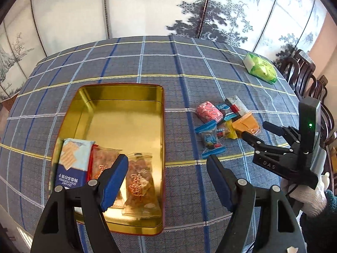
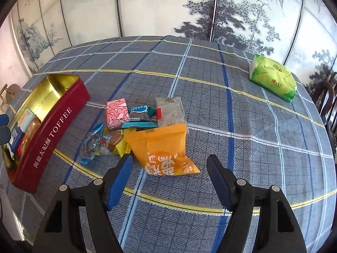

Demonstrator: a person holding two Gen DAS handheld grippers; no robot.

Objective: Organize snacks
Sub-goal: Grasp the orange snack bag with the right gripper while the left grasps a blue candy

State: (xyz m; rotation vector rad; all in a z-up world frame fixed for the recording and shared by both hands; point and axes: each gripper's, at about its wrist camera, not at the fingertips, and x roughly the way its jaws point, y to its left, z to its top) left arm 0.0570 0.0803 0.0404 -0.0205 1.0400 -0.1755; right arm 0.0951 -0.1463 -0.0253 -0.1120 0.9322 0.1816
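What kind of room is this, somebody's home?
Probably a home dining room: a table under a plaid tablecloth, dark carved wooden chairs beside it, and a painted folding screen of ink trees behind.

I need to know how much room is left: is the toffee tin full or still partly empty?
Partly empty. The toffee tin is open, with three snack packets lined up at its near end; the rest of its gold floor is bare.

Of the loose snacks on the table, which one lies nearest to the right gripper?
The orange packet: it lies just ahead of the open right gripper, at the near edge of the pile, while the pink packet lies farther back.
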